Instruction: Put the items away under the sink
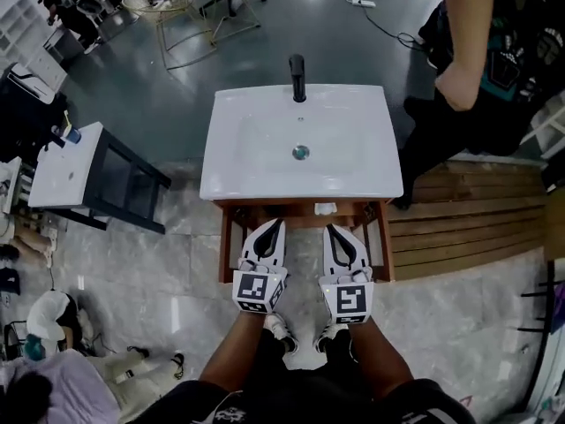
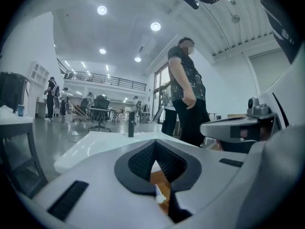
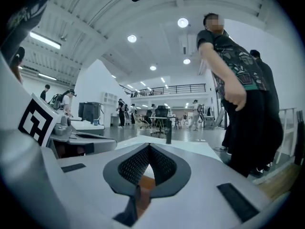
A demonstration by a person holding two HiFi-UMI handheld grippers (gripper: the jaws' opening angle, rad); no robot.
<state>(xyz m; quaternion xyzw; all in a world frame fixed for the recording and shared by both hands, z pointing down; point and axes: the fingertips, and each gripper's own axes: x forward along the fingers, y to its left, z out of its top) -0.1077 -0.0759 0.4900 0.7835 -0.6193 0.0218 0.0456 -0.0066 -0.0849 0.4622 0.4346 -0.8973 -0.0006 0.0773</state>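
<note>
L gripper [image 1: 276, 224] & R gripper [image 1: 332, 230] are held side by side, near each other but not touching, both pointing at the front of the sink [image 1: 353, 162]. Their marker cubes are at the back, nearest the holder.

L jaws: closed tight, ribbed pads meeting in a thin seam, nothing between them. R jaws: same, pads pressed together w/ nothing in between.

Straight ahead of both jaw pairs is the sink's front edge. The white basin runs on beyond the tips, w/ the drain [image 1: 301, 153] further ahead, roughly on the line between the 2 grippers. The black faucet [image 1: 297, 78] stands upright at the far rim past that.

Under the sink is a wooden cabinet [image 1: 225, 241], front open. Its top rail lies just beyond the jaw tips, and its side posts stand outside each gripper, L & R.

A small white item [image 1: 325, 208] sits on that rail under the sink edge, just ahead of the R jaws and a bit toward the L ones. Can't tell what it is. Neither gripper touches it.

Beyond the sink, off to the R of the R jaws, a person [image 1: 477, 51] in dark clothes stands by wooden decking [image 1: 468, 228]. Well off to the L of the L jaws is a 2nd white-topped stand [image 1: 66, 170].
</note>
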